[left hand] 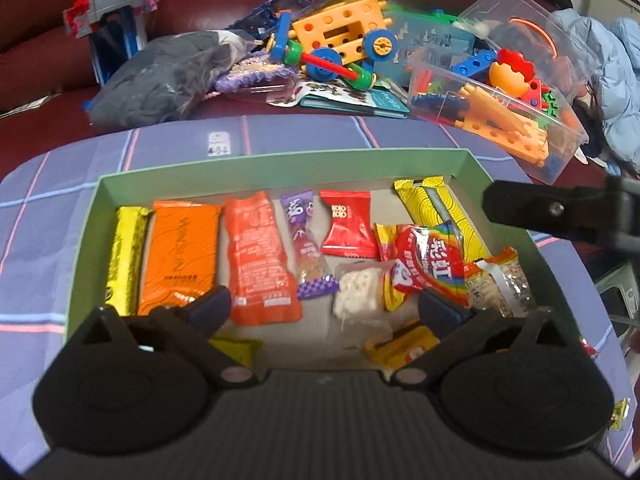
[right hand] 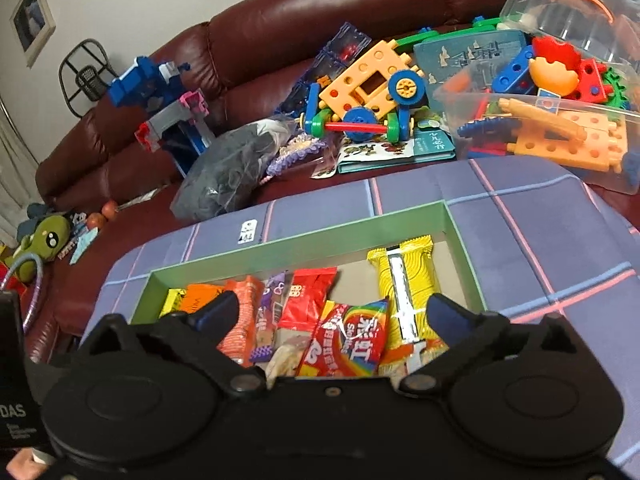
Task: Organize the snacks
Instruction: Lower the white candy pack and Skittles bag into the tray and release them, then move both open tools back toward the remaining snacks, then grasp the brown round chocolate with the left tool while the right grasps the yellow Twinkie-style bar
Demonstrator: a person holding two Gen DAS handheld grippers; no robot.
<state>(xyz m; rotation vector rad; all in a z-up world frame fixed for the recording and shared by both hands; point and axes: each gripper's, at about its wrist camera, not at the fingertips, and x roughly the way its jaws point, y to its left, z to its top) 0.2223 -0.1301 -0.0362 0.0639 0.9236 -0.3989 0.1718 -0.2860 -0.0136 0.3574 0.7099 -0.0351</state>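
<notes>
Both tongs released: left tongs (left hand: 324,312) and right tongs (right hand: 332,316) hover over green box (left hand: 280,160) holding the snacks (left hand: 256,264). Toy bin (left hand: 520,120) sits far right; nothing obstructs.

green box (left hand: 280,160): matt card, centre frame | snack packets (left hand: 256,260): glossy crinkled foil and film | rainbow packet (right hand: 352,340): shiny plastic film | checked cloth (right hand: 540,216): soft matt weave, under box | sofa (right hand: 320,12): glossy smooth leather look, upper frame | clear bin (left hand: 520,92): transparent hard plastic, upper right | grippers (left hand: 324,308): matt black plastic, lower frame
</notes>
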